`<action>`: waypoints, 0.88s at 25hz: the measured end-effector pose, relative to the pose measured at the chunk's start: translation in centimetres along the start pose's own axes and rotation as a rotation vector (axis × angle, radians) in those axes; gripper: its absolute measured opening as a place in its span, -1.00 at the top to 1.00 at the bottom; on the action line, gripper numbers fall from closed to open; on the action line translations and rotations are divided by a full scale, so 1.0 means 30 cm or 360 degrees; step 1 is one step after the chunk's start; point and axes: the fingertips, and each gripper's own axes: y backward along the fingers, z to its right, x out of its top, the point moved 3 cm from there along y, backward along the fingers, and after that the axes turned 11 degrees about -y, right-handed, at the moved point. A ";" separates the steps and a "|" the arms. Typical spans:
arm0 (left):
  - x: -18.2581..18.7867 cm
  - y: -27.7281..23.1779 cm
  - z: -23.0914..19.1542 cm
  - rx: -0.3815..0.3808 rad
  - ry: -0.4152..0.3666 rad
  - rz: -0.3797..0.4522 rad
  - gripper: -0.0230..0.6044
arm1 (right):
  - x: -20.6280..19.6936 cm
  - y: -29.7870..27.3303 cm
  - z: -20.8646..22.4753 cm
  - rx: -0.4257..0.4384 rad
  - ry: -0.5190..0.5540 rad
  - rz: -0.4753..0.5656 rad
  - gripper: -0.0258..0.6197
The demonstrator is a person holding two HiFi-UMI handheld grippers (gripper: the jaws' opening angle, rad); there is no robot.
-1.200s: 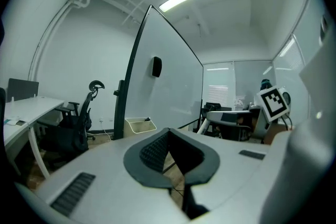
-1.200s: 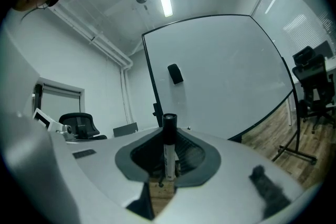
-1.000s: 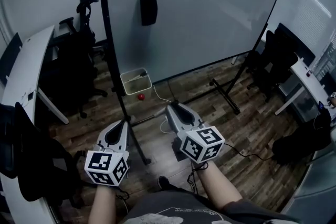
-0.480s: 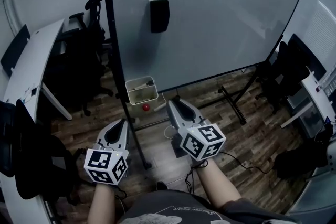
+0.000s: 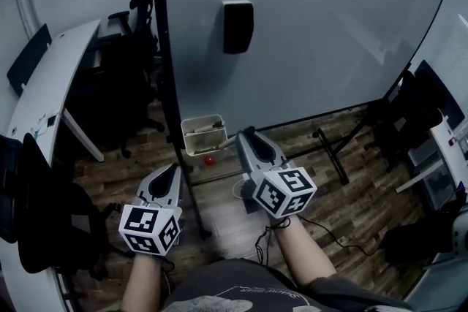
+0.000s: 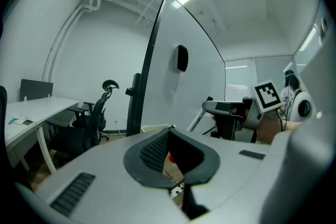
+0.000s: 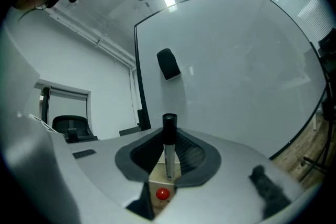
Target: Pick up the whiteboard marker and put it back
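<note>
Right gripper (image 7: pixel 169 150) clamps the whiteboard marker (image 7: pixel 168 131), upright, black cap on top, just beside the white bin (image 5: pixel 201 147). Left gripper (image 6: pixel 169 148) is narrowly parted and empty, well left of the bin. Red ball (image 5: pixel 210 160) lies before the bin.

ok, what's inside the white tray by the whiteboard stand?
The white tray holds a couple of thin stick-like items, too small to identify. Whatever lies beneath them is hidden.
</note>
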 end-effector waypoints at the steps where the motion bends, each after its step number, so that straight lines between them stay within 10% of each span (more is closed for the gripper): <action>1: -0.002 -0.009 -0.003 0.0003 0.0000 -0.0006 0.89 | -0.006 -0.013 0.009 0.0001 0.0001 -0.0010 0.69; 22: -0.071 -0.140 -0.036 0.0009 0.0041 -0.0126 0.89 | -0.183 -0.140 0.131 -0.0003 -0.0062 -0.0207 0.69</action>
